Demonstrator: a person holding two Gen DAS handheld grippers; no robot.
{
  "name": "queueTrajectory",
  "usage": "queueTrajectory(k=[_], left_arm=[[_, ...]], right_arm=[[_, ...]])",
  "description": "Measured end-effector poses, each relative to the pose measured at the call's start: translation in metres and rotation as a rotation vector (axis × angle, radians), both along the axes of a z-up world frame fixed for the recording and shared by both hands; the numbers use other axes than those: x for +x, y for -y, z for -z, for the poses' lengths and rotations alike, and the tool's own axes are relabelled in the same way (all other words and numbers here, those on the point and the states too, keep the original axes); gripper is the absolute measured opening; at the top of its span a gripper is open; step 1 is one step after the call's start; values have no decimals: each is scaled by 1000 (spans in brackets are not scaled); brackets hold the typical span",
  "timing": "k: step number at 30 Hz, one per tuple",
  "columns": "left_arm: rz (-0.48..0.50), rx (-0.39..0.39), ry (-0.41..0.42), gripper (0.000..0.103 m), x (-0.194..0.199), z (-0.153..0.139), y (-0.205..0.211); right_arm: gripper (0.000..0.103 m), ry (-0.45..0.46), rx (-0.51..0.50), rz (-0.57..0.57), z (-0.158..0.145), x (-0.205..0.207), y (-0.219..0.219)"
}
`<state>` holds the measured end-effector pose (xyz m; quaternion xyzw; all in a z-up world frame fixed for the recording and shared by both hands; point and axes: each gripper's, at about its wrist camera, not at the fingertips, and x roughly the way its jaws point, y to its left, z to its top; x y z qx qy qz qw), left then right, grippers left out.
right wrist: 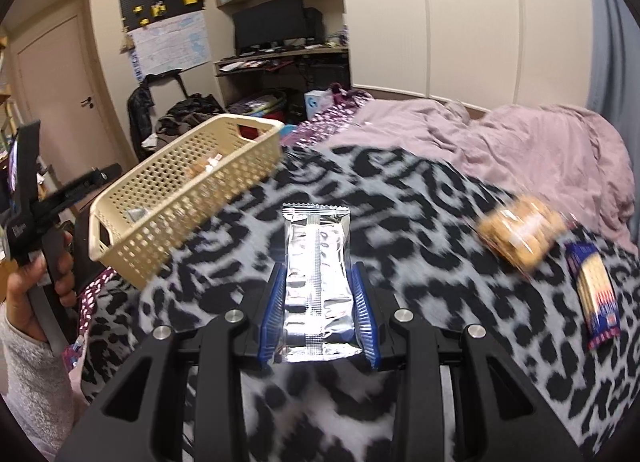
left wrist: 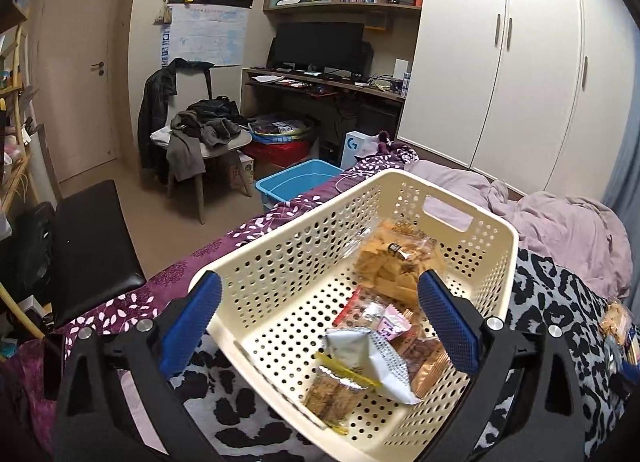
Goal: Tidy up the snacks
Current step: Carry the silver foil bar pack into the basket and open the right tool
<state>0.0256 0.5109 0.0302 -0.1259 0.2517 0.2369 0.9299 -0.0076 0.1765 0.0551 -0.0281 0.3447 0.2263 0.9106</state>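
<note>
- Our right tongs (right wrist: 319,294) grip a silver snack packet (right wrist: 318,282) between both blue pads.
- Our left tongs (left wrist: 320,326) gape wide over the cream basket (left wrist: 280,262), holding nothing; snacks (left wrist: 384,326) lie inside.
- Right of the right tongs, a cracker bag (right wrist: 520,232) and a biscuit box (right wrist: 596,298) rest on the bed.

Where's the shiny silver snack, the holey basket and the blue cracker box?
silver snack packet (right wrist: 318,282), right wrist view, middle of the foil.
basket (left wrist: 292,262), left wrist view, its left perforated wall.
blue cracker box (right wrist: 596,294), right wrist view, centre of its top face.
</note>
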Motion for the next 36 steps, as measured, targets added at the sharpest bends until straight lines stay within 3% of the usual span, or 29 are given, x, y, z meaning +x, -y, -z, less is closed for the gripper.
queueTrajectory(k=[13, 22, 31, 36], left_arm=[[-63, -29, 6, 100, -21, 12, -26], [-61, -37, 4, 100, -27, 17, -33], [-48, -70, 9, 100, -29, 22, -39], [-49, -74, 15, 100, -30, 21, -39]], right_arm=[[34, 2, 98, -210, -31, 33, -104], [34, -47, 109, -268, -26, 55, -166], [35, -117, 131, -288, -10, 79, -198], [36, -130, 145, -269, -5, 83, -193]])
